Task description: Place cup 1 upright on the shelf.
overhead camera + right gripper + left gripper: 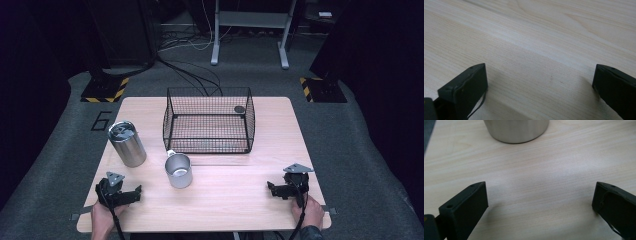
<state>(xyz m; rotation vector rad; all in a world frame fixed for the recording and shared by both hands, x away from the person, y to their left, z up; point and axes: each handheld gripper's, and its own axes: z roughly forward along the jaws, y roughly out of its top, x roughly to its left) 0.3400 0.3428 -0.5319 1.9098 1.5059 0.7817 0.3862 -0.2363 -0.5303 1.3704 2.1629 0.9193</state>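
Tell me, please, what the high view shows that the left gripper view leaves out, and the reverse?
High view alone: the wire basket, the tall steel tumbler, the right gripper and both of the person's hands. Left gripper view alone: a close look at the wide, empty gap of the left gripper. Both share the wooden table and, apparently, the short metal cup, whose base stands ahead of that gripper.

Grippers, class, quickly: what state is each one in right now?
Left gripper: open, holding nothing, fingers wide apart over the table.
Right gripper: open, holding nothing.
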